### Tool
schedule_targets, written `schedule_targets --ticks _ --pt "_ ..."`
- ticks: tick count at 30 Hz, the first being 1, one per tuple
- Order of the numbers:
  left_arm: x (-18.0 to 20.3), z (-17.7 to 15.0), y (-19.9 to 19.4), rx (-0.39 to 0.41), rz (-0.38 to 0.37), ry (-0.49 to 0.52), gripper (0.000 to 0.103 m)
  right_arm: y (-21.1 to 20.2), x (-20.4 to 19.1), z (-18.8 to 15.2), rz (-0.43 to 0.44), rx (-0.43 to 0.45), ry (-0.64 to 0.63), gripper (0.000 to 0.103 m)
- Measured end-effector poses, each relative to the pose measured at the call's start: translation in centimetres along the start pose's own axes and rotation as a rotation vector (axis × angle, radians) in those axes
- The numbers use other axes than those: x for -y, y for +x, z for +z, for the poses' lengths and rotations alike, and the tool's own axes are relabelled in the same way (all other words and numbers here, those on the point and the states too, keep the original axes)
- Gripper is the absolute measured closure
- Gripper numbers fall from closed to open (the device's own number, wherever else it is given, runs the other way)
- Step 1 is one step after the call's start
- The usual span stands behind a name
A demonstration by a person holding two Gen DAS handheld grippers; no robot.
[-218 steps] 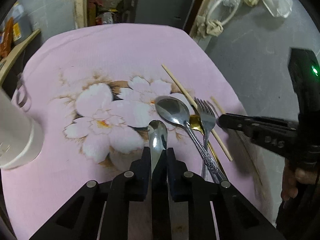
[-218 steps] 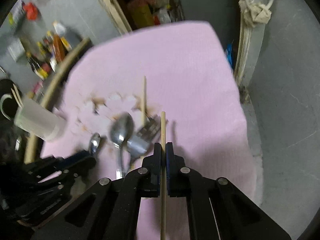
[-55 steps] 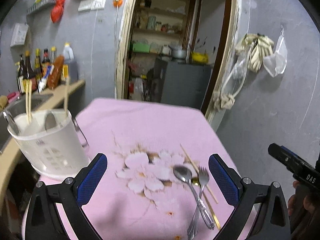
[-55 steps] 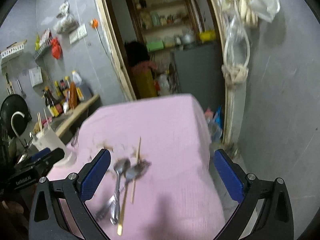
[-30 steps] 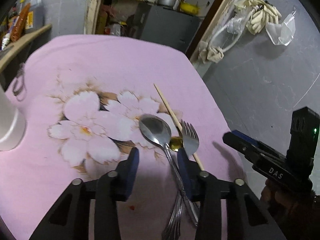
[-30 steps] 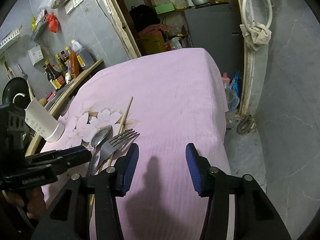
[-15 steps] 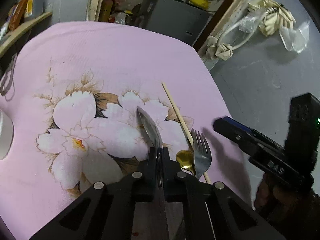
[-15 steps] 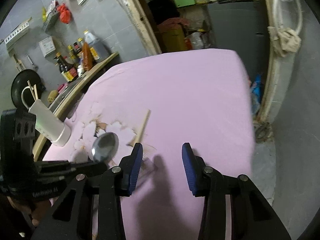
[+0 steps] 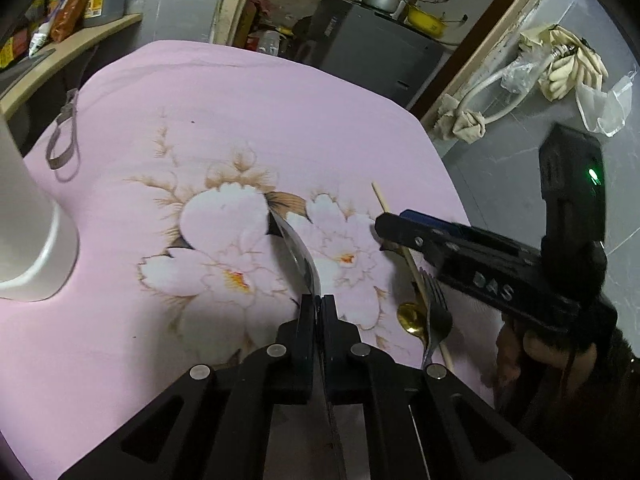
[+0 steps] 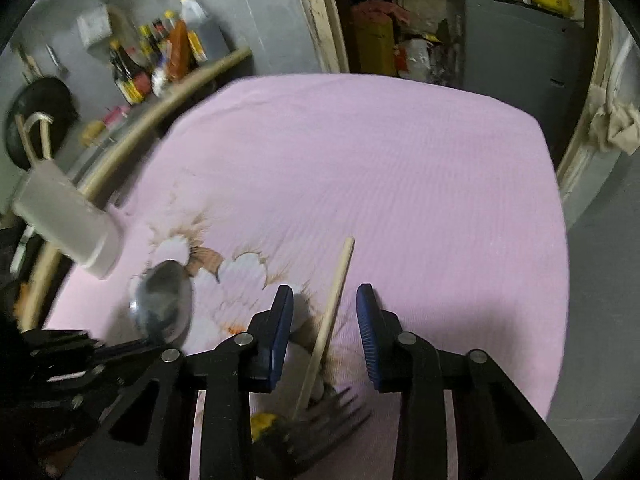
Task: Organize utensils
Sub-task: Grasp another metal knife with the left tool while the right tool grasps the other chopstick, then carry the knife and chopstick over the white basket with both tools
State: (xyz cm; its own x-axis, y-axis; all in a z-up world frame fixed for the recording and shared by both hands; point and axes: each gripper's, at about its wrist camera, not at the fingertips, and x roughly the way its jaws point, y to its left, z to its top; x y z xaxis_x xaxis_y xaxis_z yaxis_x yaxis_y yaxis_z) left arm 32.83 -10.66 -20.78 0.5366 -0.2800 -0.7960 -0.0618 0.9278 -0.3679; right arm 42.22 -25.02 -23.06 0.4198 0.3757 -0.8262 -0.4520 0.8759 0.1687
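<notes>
Pinching spoon (image 9: pixel 298 254) in left tongs (image 9: pixel 319 304); chopstick (image 10: pixel 328 322) between right tongs (image 10: pixel 325 330)

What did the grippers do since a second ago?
The left gripper closed on the big silver spoon and lifted it off the pink cloth. The right gripper came down, open, around the chopstick. The fork, gold spoon and white holder stayed put.

far half of the pink cloth (image 10: pixel 400 152) lies bare; white holder (image 10: pixel 68 216) blocks its left edge.
</notes>
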Motion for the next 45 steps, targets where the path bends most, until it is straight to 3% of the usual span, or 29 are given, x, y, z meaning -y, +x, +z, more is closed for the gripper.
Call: schedule_targets --ticks 2,4,7,8,12,14,18,26,30,35,45 --pt "-0.2 0.0 -0.3 0.005 0.001 -0.004 0.099 0.5 -1.9 0.5 -0.098 -0.051 -0.072 0.073" --pt "-0.3 0.0 -0.5 0.008 0.005 -0.005 0.099 0.5 -2.4 0.7 -0.123 -0.064 -0.056 0.074" --pt "-0.3 0.1 -1.1 0.022 0.007 -0.003 0.1 0.1 -1.9 1.0 -0.136 -0.068 0.011 0.092" --pt "-0.3 0.1 -1.4 0.028 0.006 -0.003 0.1 0.0 -1.5 1.1 -0.127 -0.069 0.04 0.097" --pt "-0.6 0.1 -3.5 0.065 0.007 -0.002 0.1 -1.1 0.5 0.8 -0.019 -0.059 0.186 0.099" --pt "-0.8 0.4 -4.7 0.087 0.003 0.001 0.1 -3.1 1.3 0.2 0.036 0.019 0.254 0.099" --pt "-1.4 1.0 -7.5 0.142 -0.008 0.013 0.1 -7.9 1.0 -1.0 0.029 0.177 0.278 0.099" --pt "-3.2 3.3 -13.3 0.255 -0.046 0.038 0.1 -16.6 -0.5 -2.0 -0.049 0.456 0.315 0.099" --pt "-3.5 4.5 -15.5 0.289 -0.059 0.059 0.1 -19.3 -1.6 -1.1 -0.068 0.526 0.297 0.099" --pt "-4.9 4.7 -18.6 0.333 -0.072 0.07 0.1 -22.2 -5.8 -0.3 -0.026 0.633 0.289 0.099" --pt "-11.9 6.7 -27.1 0.502 -0.005 0.04 0.1 -23.3 -15.2 2.5 0.083 0.788 0.189 0.099"
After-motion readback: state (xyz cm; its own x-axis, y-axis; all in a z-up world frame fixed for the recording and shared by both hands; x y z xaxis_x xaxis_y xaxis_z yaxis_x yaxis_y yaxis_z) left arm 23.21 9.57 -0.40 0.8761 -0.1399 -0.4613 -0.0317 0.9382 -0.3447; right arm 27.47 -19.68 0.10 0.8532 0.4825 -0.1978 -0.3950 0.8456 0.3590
